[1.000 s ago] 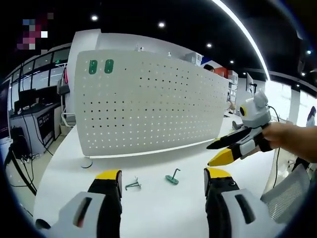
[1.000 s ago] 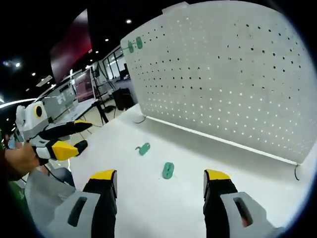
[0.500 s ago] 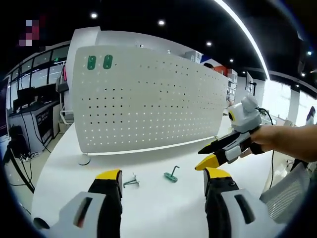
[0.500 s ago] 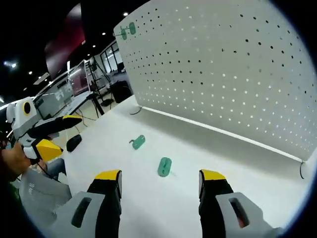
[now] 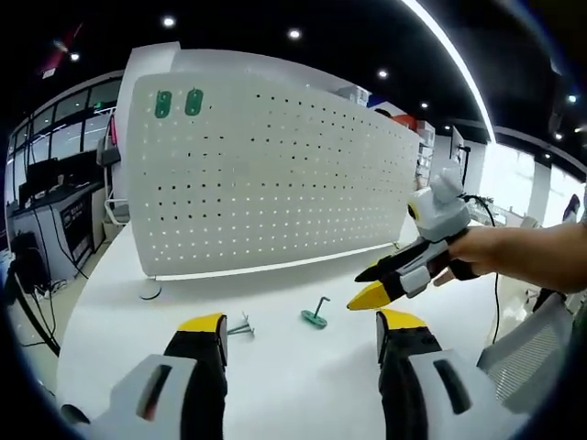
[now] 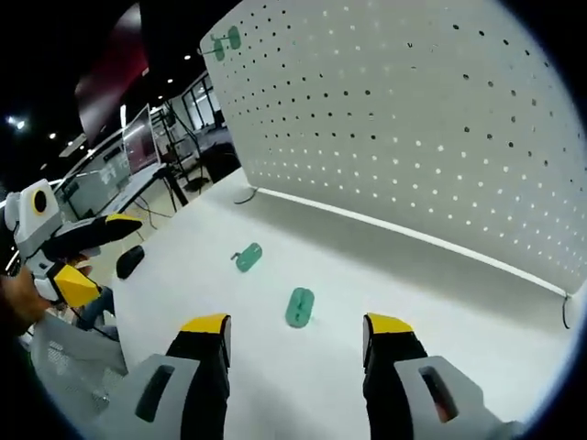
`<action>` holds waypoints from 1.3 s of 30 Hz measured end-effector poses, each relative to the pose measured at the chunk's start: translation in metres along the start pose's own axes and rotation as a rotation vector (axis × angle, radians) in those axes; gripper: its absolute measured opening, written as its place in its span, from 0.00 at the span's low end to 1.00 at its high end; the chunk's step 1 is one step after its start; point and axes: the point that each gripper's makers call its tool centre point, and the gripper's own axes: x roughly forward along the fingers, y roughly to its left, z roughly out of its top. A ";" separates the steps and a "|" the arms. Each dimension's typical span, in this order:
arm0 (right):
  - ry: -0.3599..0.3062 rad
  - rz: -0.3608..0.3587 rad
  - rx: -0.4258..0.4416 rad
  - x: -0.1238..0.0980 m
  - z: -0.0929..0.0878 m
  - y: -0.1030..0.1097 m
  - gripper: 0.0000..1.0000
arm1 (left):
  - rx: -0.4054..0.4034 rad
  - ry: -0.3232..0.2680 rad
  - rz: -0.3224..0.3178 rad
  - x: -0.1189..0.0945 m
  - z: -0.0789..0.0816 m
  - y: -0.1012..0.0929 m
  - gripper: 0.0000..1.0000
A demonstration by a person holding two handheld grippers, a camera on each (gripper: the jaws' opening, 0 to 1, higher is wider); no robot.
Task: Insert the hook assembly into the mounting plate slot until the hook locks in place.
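A: Largest item on record?

B: One white perforated metal pegboard panel point(image 5: 275, 174), standing upright along the far edge of the white tabletop point(image 5: 119, 321). Two green oval tags point(image 5: 178, 103) sat side by side in its upper corner. In the right gripper view the same panel point(image 6: 413, 137) ran across the upper right, above the same tabletop point(image 6: 367, 266).

A: Next down?

B: The two hand-held grippers. Left gripper point(image 5: 302, 332), yellow-tipped black jaws on a white body: jaws stood apart, nothing between them, held above the tabletop. Right gripper point(image 6: 295, 328), same make: jaws likewise apart and empty. The right gripper also entered the left gripper view from the right point(image 5: 367, 286), carried in a person's hand point(image 5: 481, 257), its yellow and black tips spread and pointing down toward the table. The left gripper appeared at the left edge of the right gripper view point(image 6: 78, 257), jaws parted.

A: And the small parts?

B: One green hook assembly with a flat oval base and bent wire arm point(image 5: 315, 313), lying on the tabletop in front of the panel, apart from it and from both grippers. In the right gripper view it lay between the jaw tips, further off point(image 6: 299, 306). One second hook, grey wire point(image 5: 240, 325), lay loose beside it; the right gripper view showed its green base point(image 6: 247, 257).
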 end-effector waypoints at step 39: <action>0.048 -0.002 -0.019 0.031 0.003 -0.005 0.29 | 0.030 0.183 -0.207 0.011 -0.038 0.000 0.66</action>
